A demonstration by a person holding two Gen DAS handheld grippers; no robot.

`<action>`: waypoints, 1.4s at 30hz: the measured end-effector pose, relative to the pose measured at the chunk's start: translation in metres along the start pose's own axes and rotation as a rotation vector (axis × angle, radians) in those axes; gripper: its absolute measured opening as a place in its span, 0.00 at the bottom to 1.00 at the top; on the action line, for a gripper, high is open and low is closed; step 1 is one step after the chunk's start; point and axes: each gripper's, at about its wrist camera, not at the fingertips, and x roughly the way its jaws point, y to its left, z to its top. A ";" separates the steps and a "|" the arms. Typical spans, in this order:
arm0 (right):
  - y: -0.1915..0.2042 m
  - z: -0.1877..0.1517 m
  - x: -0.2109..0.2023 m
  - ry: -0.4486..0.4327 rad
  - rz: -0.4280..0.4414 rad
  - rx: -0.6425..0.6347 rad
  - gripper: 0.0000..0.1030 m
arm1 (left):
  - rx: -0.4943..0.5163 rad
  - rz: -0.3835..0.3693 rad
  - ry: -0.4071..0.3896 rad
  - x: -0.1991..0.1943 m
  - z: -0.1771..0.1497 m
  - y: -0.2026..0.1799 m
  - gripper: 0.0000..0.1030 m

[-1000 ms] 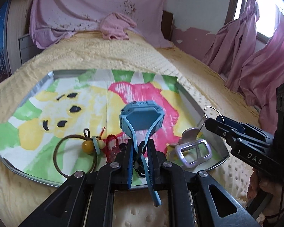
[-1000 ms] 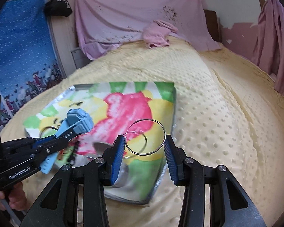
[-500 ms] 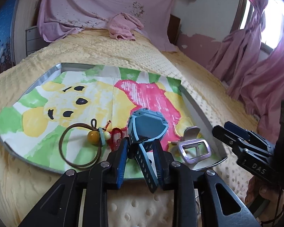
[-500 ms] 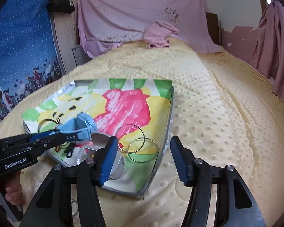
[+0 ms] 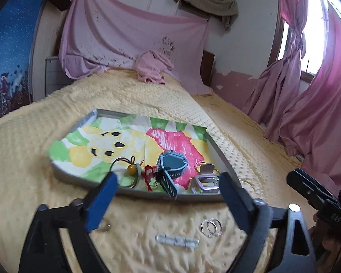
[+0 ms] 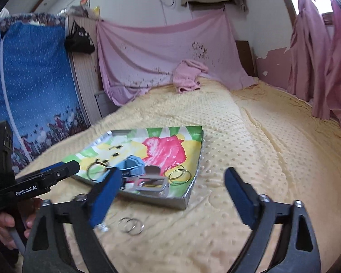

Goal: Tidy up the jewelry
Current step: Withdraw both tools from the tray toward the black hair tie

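Yellow bedspread (image 5: 147, 100) bears tray (image 5: 220, 152) holding blue watch (image 5: 171, 167), buckle (image 6: 151, 184), rings (image 6: 178, 174).

Both wrist views face the headboard, sharing the slightly blurred tray (image 5: 222, 159).

The bed (image 5: 56, 204), covered with a yellow dotted blanket (image 6: 250, 147), carries a tray (image 5: 222, 159) in the middle, a pink cloth (image 5: 152, 68) at its far end, and, just before the tray, two rings (image 5: 211, 227), a clear clip (image 5: 177, 241) and a small clasp (image 5: 106, 226).
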 end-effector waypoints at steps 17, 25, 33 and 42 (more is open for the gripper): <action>0.024 -0.043 -0.114 -0.059 0.005 -0.031 0.90 | 0.054 0.060 -0.093 -0.111 -0.059 -0.004 0.95; 0.031 -0.066 -0.116 -0.026 0.010 -0.041 0.90 | 0.074 0.107 -0.078 -0.123 -0.083 0.003 0.95; 0.034 -0.081 -0.097 0.027 0.008 -0.044 0.90 | 0.095 0.131 -0.056 -0.116 -0.084 0.013 0.95; 0.038 -0.100 -0.094 0.123 -0.027 -0.040 0.90 | 0.103 0.125 -0.022 -0.111 -0.096 0.014 0.95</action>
